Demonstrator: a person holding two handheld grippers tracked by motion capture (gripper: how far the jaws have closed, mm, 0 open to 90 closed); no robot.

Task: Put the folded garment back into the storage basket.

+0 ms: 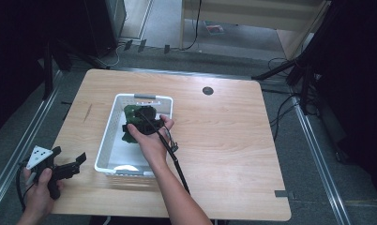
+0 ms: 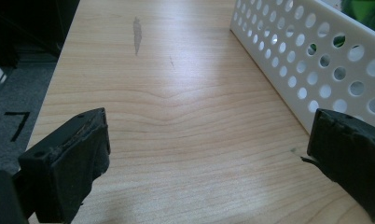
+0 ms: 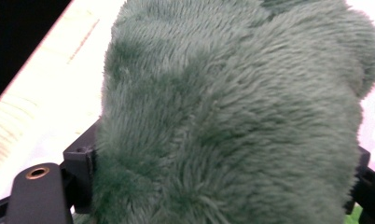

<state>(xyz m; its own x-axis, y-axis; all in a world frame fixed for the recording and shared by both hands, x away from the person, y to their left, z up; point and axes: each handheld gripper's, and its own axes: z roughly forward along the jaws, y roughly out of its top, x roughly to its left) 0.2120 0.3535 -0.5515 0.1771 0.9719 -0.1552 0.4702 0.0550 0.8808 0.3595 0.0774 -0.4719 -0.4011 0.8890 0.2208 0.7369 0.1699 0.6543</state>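
The wooden table [image 1: 224, 154] carries a white perforated basket [image 1: 109, 136] on its left half, and the basket's hole-patterned wall [image 2: 316, 60] stands just beside the left gripper's field of view. Inside the basket, toward its far end, lies a green plush toy [image 1: 130, 115], the item being handled; a pale object sits at the near end of the basket, too blurred to identify. The right gripper [image 1: 147, 117] reaches down into the basket over the toy, with the person's right hand [image 1: 151, 138] above the basket's right wall. In the right gripper view, the green plush toy [image 3: 232, 116] sits between the black jaws, which press against its pile on both sides, so the right gripper is judged to be grasping the toy. The toy is likely light, soft and compressible; its pile gives under the pads, so a grip across the thick body is more secure than one on a thin limb or edge, and breakage is no concern. The left gripper [image 2: 209, 154] rests off the basket at the near left corner of the table, its jaws spread wide and holding nothing over bare wood.
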